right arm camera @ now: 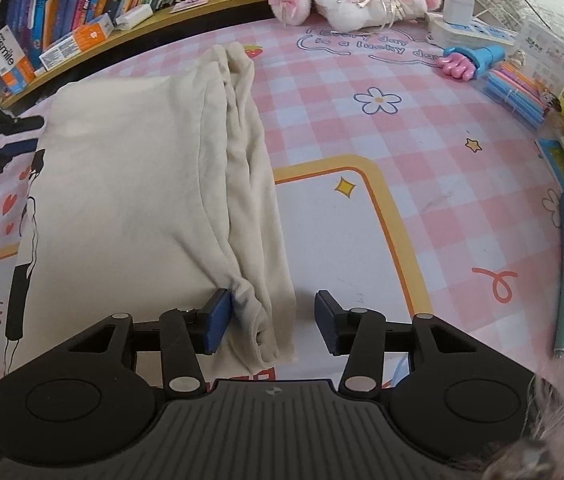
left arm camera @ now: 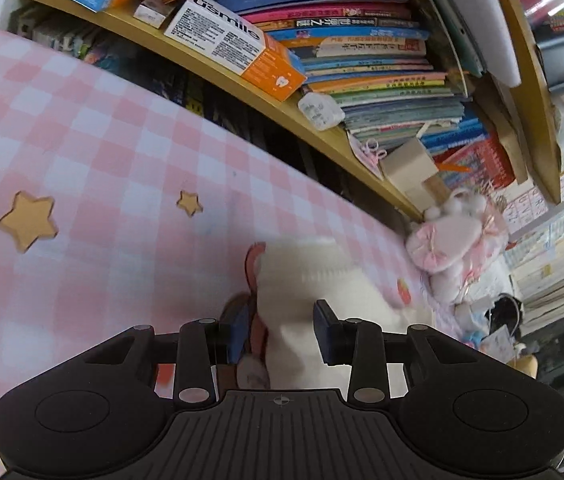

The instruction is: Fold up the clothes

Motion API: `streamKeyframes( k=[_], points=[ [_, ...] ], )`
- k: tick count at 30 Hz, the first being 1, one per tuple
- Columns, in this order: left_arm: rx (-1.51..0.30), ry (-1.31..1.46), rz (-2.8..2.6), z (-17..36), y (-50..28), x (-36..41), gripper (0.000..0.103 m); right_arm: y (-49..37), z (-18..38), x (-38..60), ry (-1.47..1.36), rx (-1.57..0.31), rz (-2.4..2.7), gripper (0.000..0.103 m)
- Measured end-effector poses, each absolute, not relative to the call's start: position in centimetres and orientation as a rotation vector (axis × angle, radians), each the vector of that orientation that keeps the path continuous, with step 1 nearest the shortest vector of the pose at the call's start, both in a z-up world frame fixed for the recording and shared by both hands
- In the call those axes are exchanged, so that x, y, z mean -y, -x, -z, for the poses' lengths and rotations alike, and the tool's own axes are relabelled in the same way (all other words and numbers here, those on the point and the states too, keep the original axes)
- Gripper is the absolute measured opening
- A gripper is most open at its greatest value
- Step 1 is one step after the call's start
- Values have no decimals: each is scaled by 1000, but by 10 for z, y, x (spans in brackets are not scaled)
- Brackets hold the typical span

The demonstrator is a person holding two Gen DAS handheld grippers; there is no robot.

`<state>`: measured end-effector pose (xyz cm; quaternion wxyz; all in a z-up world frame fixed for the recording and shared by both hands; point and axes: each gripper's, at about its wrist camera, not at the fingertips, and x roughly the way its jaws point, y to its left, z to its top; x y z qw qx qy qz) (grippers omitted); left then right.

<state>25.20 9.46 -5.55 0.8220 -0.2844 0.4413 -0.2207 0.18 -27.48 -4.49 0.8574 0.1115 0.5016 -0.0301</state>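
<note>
On the pink mat (right arm camera: 422, 152), folded cream shirt (right arm camera: 141, 184) — both claws (left (left arm camera: 282, 330), right (right arm camera: 271, 322)) spread apart.

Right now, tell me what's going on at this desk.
A person is folding a cream shirt on the pink checked desk mat, with a two-finger tool in each hand. The right tool is open around the shirt's folded edge at the near corner. The left tool is open too, with blurred white cloth between its fingers. The shirt is partly folded, sides turned in.
</note>
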Motion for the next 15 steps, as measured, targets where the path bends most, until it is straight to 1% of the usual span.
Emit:
streamKeyframes(
  k=[5, 10, 12, 13, 15],
  points=[
    [-965, 626, 520, 67, -276, -91, 31, -3, 44, 272, -232, -1063, 85, 43],
    [-964, 654, 552, 72, -286, -88, 31, -5, 43, 267, -215, -1073, 111, 46],
    [-948, 636, 555, 70, -286, -86, 21, -5, 42, 265, -207, -1078, 122, 46],
    [-912, 591, 565, 63, -282, -82, 15, -6, 42, 265, -203, -1080, 125, 46],
    [-807, 473, 606, 45, -269, -72, 15, -7, 42, 264, -196, -1085, 132, 46]
  ],
)
